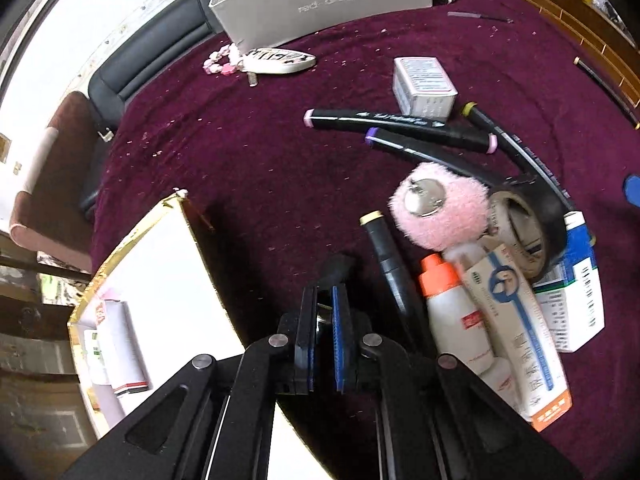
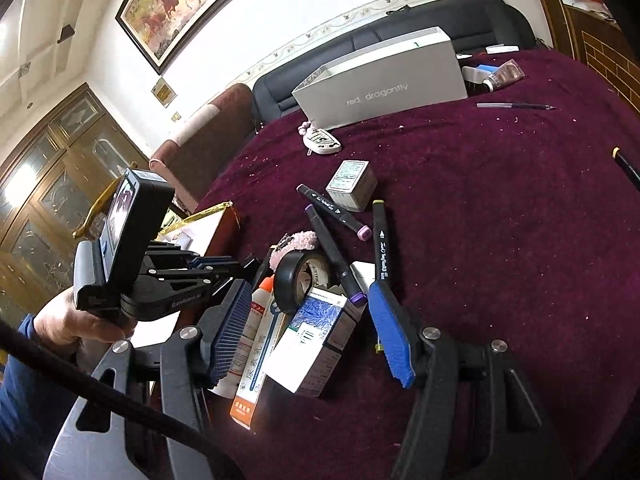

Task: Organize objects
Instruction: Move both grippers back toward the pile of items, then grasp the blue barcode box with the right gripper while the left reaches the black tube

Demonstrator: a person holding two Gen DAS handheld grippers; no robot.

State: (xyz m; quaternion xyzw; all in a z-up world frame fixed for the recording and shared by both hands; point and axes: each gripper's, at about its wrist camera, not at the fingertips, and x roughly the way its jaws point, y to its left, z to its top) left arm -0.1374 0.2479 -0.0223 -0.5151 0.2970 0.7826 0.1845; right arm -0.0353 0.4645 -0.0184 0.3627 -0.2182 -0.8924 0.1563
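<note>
Maroon cloth (image 2: 500, 208): clutter is spread here.
Left gripper (image 1: 325, 300): jaws nearly closed, nothing gripped.
Right gripper (image 2: 310, 332): jaws spread wide around medicine box (image 2: 316, 344), nothing held.

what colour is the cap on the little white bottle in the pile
Orange. The bottle has an orange cap, clearest in the left wrist view.

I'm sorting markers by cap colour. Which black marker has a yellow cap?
The marker lying farthest right in the right wrist view, nearest the right hand-held gripper. The other two beside it have purple or pink caps.
</note>
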